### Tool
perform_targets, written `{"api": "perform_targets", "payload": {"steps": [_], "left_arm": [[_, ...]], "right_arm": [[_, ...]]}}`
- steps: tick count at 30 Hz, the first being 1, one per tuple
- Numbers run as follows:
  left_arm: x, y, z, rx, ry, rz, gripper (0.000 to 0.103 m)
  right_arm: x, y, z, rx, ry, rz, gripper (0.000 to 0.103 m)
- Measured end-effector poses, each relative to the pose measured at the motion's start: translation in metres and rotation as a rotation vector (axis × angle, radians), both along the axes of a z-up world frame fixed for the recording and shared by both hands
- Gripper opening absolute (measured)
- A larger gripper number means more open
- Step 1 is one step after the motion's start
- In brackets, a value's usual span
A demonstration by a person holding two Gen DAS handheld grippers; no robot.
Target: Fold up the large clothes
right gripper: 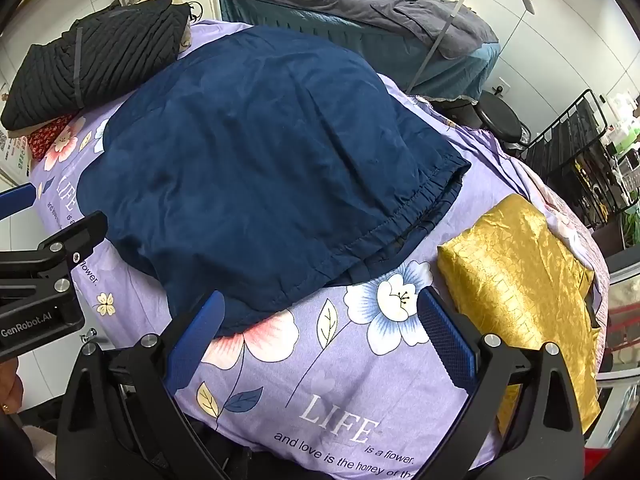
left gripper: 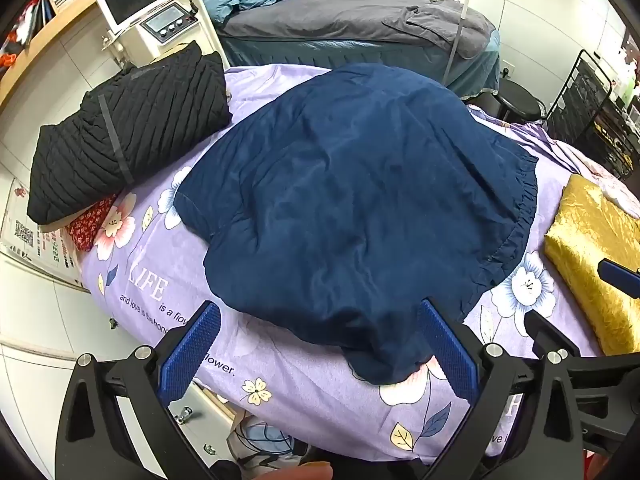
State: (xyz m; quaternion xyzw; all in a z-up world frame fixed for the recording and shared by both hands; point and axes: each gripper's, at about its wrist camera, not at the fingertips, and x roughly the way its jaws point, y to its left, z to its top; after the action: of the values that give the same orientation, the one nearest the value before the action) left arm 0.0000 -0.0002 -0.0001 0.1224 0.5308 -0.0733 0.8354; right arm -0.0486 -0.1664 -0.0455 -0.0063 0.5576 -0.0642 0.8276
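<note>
A large navy blue garment (left gripper: 360, 208) lies folded over on the lilac flowered bedsheet (left gripper: 304, 392), its gathered elastic hem along the right side. My left gripper (left gripper: 320, 316) hovers open above the garment's near edge, blue pads wide apart, nothing between them pressed. In the right wrist view the same navy garment (right gripper: 256, 160) fills the middle, and my right gripper (right gripper: 320, 304) stands open over the sheet (right gripper: 352, 360) just in front of its near right corner. Each gripper shows at the edge of the other's view.
A folded black quilted jacket (left gripper: 128, 136) lies at the far left of the bed on a red patterned cloth (left gripper: 86, 224). A folded gold fabric (right gripper: 516, 280) lies at the right. Behind are a grey-covered bed (left gripper: 352, 28), a black stool (left gripper: 518, 100), a wire rack (right gripper: 580, 152).
</note>
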Motion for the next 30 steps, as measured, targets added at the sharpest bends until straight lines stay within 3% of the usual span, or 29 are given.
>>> {"api": "perform_targets", "payload": {"steps": [30], "left_arm": [[0.0001,0.0001,-0.0002,0.003,0.006,-0.001,0.097]], "right_arm": [[0.0013,-0.0003,-0.0026,-0.002,0.002,0.002,0.095]]}}
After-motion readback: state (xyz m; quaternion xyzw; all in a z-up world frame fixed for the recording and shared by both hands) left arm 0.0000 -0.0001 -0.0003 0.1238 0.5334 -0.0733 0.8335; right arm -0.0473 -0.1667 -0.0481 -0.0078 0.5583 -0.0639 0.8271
